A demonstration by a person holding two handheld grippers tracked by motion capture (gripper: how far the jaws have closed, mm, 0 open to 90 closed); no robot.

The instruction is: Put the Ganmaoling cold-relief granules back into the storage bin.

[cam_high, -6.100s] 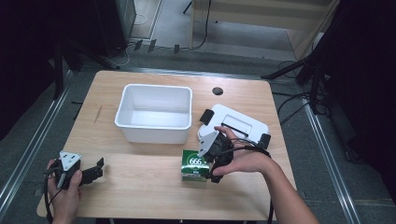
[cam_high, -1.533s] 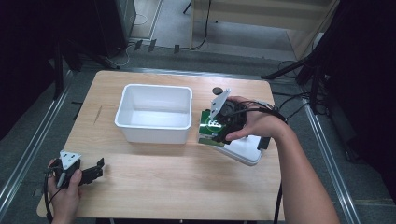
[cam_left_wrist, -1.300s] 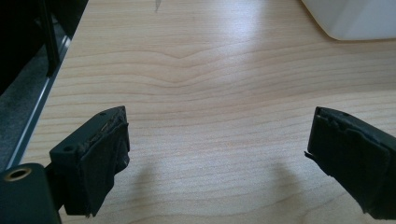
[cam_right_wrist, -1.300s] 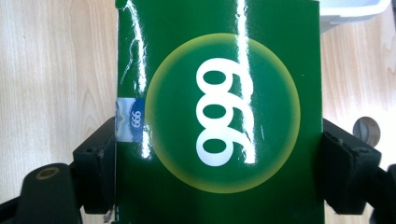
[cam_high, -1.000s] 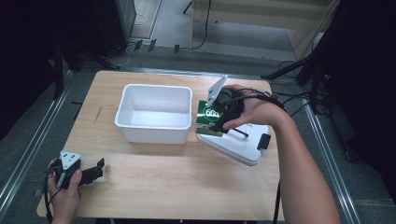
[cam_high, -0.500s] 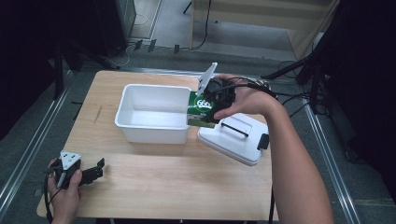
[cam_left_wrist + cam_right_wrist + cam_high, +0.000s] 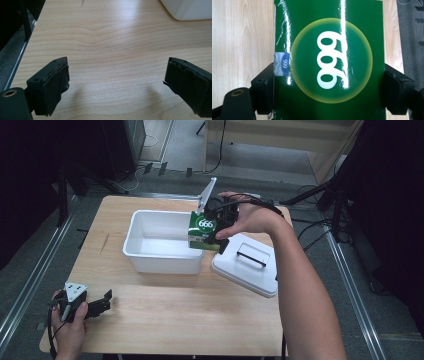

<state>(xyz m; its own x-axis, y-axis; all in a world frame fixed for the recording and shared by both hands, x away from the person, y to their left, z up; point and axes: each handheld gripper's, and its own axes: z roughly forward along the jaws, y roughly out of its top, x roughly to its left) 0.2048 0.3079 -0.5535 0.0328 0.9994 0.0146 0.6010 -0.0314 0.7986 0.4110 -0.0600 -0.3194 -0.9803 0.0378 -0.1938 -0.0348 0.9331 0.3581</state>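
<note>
Over the table [image 7: 165, 320], right gripper [image 7: 216, 226] clamping the green box [image 7: 204, 230] has moved above the white bin [image 7: 150, 262]

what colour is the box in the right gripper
Dark green glossy cardboard box with a yellow-green circle bearing white digits; clearest in the right gripper view.

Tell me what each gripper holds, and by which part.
The right gripper clamps the green box by its two opposite side edges, one jaw on each. The left gripper holds nothing; its jaws stand open above the table.
</note>
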